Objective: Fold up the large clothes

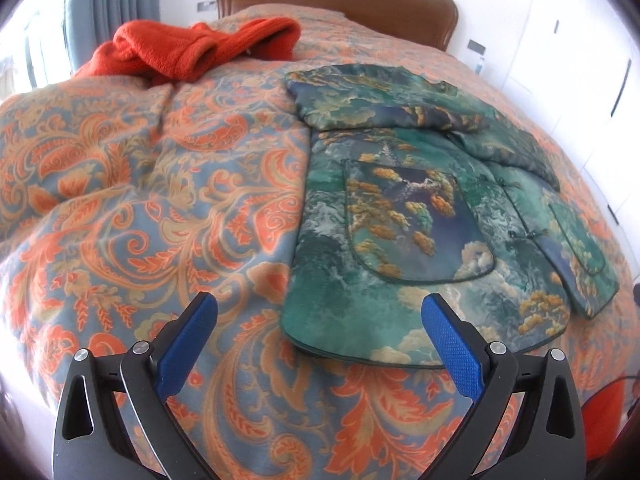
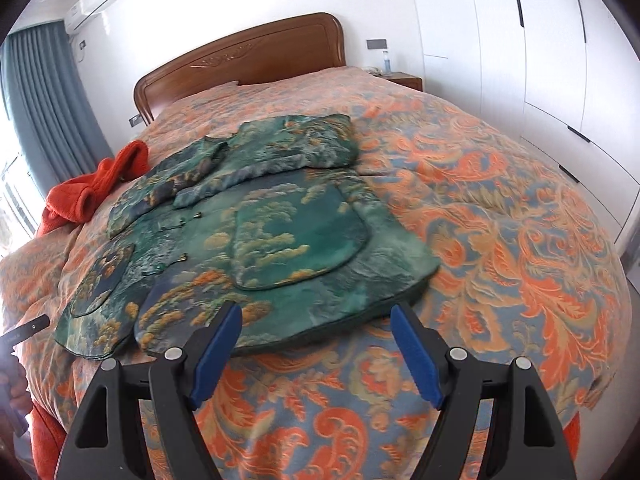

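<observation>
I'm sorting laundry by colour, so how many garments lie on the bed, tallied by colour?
Green patterned: 1, the jacket laid flat, sleeves folded across the chest
Red: 1, the fleece heaped near the headboard
Total: 2

My left gripper (image 1: 320,320) has two black, wedge-shaped fingers with triangular cut-outs near their bases, each faced on the inside with a bright blue pad of fine knurled texture (image 1: 452,352). Round silver pins sit at the pivots, two on each side. My right gripper (image 2: 316,332) is built the same: black linkage arms, blue ribbed pads (image 2: 416,352), silver pivot pins. At the left edge of the right wrist view I see orange-red clothing.
</observation>
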Motion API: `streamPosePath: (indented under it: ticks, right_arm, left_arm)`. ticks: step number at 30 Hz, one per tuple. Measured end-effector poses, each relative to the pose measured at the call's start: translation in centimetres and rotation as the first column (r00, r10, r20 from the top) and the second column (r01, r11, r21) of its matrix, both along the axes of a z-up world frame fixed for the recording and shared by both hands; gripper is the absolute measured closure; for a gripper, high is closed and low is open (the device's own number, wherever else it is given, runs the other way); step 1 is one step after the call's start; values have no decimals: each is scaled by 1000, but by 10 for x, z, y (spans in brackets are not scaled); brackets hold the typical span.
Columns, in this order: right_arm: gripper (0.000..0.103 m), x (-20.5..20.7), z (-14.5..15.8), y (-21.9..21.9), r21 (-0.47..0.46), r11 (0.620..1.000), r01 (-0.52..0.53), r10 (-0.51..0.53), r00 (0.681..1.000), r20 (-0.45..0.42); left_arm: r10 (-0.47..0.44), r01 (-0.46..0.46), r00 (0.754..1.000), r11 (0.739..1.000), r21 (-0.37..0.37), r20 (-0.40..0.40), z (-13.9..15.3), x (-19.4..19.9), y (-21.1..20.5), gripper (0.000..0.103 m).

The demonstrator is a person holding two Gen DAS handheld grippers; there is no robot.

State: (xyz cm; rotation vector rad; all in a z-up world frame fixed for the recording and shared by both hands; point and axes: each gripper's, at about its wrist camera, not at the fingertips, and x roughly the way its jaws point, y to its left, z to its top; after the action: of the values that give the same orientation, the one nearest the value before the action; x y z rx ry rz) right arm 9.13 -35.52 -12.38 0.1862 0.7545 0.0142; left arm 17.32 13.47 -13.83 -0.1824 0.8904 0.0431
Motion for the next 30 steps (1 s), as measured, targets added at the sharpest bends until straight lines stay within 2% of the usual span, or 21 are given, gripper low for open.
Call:
streamPosePath:
  ticks: [4, 6, 8, 10, 16, 21, 25, 29, 30]
  right_arm:
    - [24, 3, 8, -20, -30, 999, 17, -17, 1000, 18]
    - [24, 8, 13, -31, -44, 999, 23, -22, 1000, 20]
    - [24, 16, 16, -46, -38, 999, 24, -24, 1000, 6]
    - [24, 25, 11, -63, -13, 999, 31, -31, 999, -38]
    - [24, 46, -18, -96, 44, 998, 41, -35, 990, -139]
    - [24, 75, -37, -90, 184, 977, -105, 137, 976, -170]
    - [24, 98, -53, -74, 193, 968, -157, 199, 956, -218]
    - [25, 117, -73, -70, 264, 950, -168, 242, 928, -282]
    - [30, 119, -72, -72, 293, 943, -157, 244, 926, -289]
  left_arm:
    - [3, -3, 1000, 997, -74, -8, 3, 10, 24, 1]
    - [-1, -4, 999, 993, -118, -38, -1, 16, 35, 1]
    - [18, -31, 997, 985, -172, -77, -10, 21, 44, 1]
    - [-4, -20, 995, 973, -229, -104, -20, 26, 43, 1]
    - [-57, 34, 993, 978, -208, -106, -34, 46, 21, 1]
    - [-136, 104, 978, 974, -200, -156, -52, 65, -6, 2]
    - [-128, 100, 979, 979, -175, -161, -54, 65, -14, 3]
    - [-98, 68, 979, 983, -171, -178, -47, 59, -4, 27]
    - [-95, 65, 979, 984, -164, -179, -44, 57, -2, 36]
